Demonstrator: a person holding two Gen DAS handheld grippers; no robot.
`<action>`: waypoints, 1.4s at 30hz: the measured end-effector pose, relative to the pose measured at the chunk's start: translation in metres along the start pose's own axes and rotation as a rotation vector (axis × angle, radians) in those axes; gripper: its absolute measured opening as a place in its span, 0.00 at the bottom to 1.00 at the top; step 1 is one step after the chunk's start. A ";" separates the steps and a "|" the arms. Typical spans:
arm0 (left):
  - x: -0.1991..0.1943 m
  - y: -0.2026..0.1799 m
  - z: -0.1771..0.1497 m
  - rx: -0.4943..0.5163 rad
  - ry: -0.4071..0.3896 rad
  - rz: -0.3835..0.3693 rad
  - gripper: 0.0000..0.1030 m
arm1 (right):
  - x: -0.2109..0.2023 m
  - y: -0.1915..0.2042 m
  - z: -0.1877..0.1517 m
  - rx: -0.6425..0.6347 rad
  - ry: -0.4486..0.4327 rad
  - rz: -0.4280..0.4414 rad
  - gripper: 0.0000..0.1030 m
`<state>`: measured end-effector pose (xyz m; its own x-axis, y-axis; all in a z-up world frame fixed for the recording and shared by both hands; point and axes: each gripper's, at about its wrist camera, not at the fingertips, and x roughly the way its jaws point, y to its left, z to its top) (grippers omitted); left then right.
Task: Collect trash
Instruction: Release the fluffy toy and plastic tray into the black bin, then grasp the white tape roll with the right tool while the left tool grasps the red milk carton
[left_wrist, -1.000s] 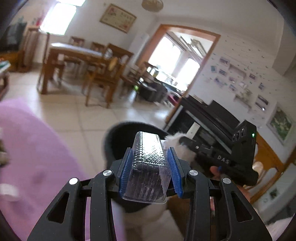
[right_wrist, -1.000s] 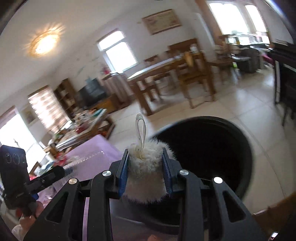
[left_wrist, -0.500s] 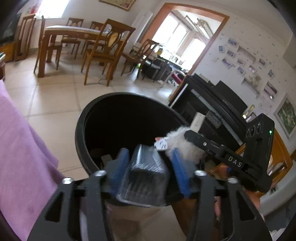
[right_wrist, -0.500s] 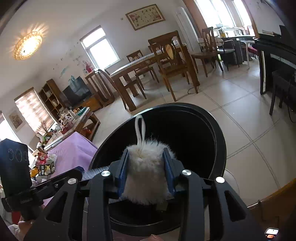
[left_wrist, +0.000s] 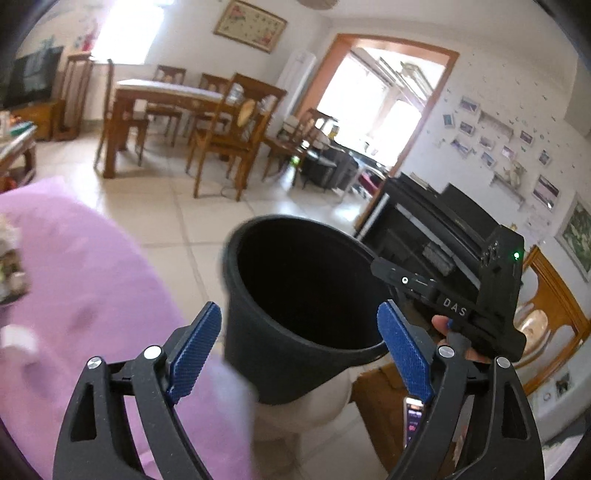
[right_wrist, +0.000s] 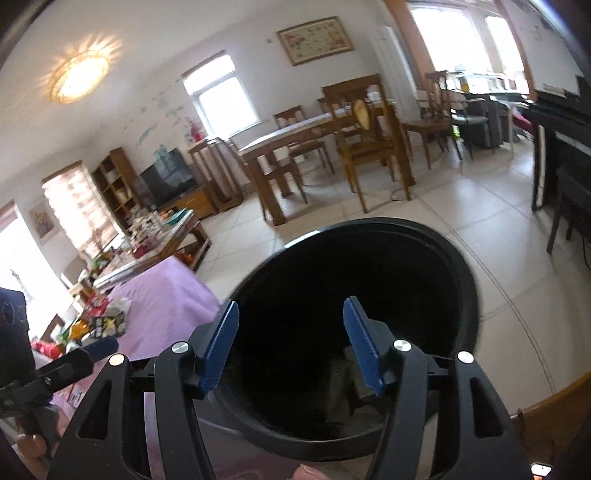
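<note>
1. Your left hand-held gripper (left_wrist: 299, 349) and right hand-held gripper (right_wrist: 291, 343) have just been opening; both now stand apart, nothing between the pads.
2. The round black plastic bin (right_wrist: 469, 295) sits just beyond them, off the purple-covered worktop's (left_wrist: 92, 280) edge. Swinging away carelessly could clip its rim and tip it.
3. Its dark inside hides most of the dropped trash.
4. More litter at the worktop's far corner (right_wrist: 96, 317) is too blurred to identify.

Legible text: "DAS", white letters on the black body of the right hand-held gripper (left_wrist: 405, 281), seen from the left wrist view. Other print in either view too small or blurred to read.
</note>
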<state>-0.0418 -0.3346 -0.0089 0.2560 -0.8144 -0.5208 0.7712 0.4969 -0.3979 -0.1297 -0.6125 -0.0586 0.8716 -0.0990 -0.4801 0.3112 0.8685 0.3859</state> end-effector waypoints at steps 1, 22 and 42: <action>-0.012 0.005 -0.003 -0.007 -0.011 0.017 0.83 | 0.003 0.011 -0.001 -0.016 0.010 0.014 0.58; -0.180 0.142 -0.076 -0.080 0.122 0.615 0.93 | 0.102 0.248 -0.059 -0.422 0.322 0.346 0.71; -0.159 0.162 -0.069 -0.187 0.162 0.590 0.87 | 0.150 0.287 -0.082 -0.523 0.493 0.239 0.37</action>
<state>0.0019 -0.1041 -0.0430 0.5041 -0.3391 -0.7943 0.4085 0.9039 -0.1267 0.0597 -0.3386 -0.0846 0.5844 0.2431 -0.7742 -0.1927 0.9683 0.1587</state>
